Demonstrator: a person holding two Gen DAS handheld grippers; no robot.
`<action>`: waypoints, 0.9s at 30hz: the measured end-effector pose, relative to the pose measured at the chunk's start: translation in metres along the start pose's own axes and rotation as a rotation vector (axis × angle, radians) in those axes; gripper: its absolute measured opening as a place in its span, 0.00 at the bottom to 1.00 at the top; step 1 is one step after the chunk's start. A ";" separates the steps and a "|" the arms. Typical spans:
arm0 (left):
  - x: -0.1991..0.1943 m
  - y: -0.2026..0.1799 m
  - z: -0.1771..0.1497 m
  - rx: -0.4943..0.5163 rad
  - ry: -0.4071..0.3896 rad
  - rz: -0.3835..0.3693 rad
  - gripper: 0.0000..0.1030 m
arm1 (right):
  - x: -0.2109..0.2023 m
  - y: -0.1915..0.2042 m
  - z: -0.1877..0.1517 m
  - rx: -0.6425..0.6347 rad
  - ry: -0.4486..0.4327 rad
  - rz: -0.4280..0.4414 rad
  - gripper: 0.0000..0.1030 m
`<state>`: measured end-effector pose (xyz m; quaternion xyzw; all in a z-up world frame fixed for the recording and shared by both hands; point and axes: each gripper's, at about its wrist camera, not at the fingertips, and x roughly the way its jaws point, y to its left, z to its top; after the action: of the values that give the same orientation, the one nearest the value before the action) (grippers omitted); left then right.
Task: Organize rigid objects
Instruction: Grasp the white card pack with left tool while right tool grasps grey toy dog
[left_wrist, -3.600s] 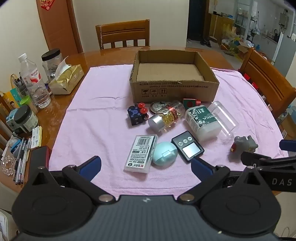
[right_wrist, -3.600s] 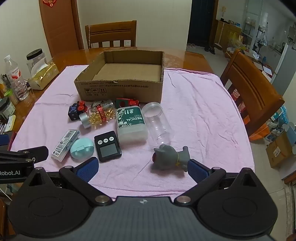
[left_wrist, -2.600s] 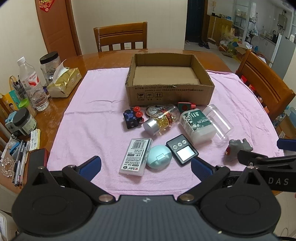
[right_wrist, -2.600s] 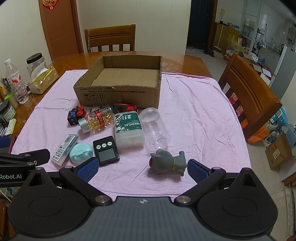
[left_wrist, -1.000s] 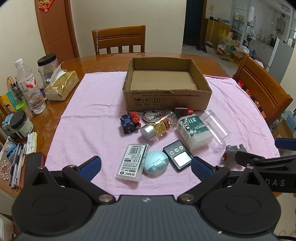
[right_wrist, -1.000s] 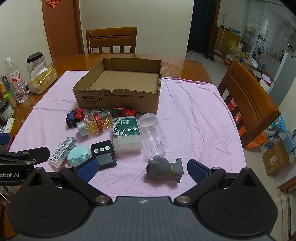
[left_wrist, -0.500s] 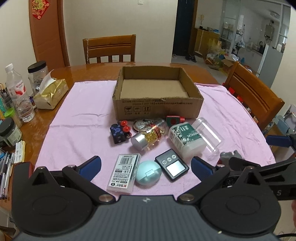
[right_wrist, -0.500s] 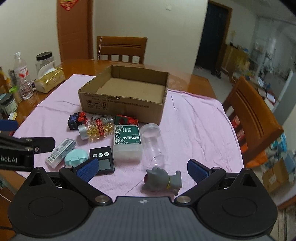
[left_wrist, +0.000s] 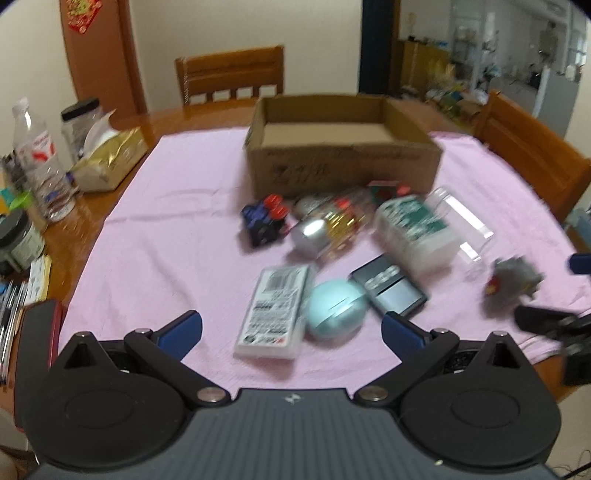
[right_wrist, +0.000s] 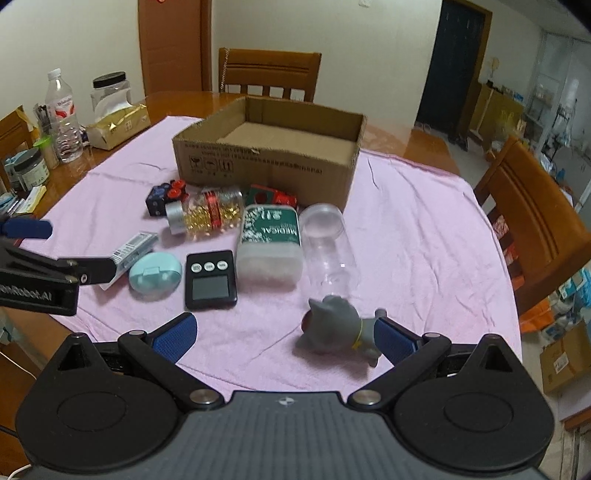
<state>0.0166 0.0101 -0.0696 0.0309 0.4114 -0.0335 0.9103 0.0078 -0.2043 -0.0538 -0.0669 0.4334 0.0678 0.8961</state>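
An empty cardboard box (left_wrist: 343, 162) (right_wrist: 266, 162) stands on the pink cloth (right_wrist: 406, 236). In front of it lie a dark cube with red buttons (right_wrist: 162, 195), a capsule bottle (right_wrist: 207, 216), a green MEDICAL box (right_wrist: 269, 243), a clear jar (right_wrist: 328, 247), a black scale (right_wrist: 210, 278), a teal case (right_wrist: 155, 275), a white barcode box (left_wrist: 275, 312) and a grey toy (right_wrist: 340, 328). My left gripper (left_wrist: 291, 328) is open just in front of the barcode box and teal case. My right gripper (right_wrist: 284, 339) is open, its right finger beside the grey toy.
A water bottle (right_wrist: 64, 118), jars (right_wrist: 110, 92), a gold tissue pack (right_wrist: 118, 125) and pens stand along the table's left side. Wooden chairs stand at the far end (right_wrist: 269, 74) and at the right (right_wrist: 532, 225). The cloth's near edge hangs over the table edge.
Both grippers have dropped lower and closer to the objects. The left view is blurred by motion. The right gripper has come up to the grey toy.
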 end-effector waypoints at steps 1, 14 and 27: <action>0.006 0.003 -0.003 -0.007 0.015 0.015 0.99 | 0.002 -0.001 -0.001 0.004 0.005 0.000 1.00; 0.054 0.035 -0.014 -0.073 0.116 0.111 0.99 | 0.026 -0.017 0.000 0.038 0.073 -0.001 1.00; 0.076 0.077 -0.001 -0.070 0.130 0.245 0.99 | 0.050 -0.043 0.000 0.099 0.131 -0.038 1.00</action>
<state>0.0730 0.0838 -0.1253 0.0510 0.4634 0.0944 0.8796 0.0457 -0.2430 -0.0905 -0.0350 0.4926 0.0248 0.8692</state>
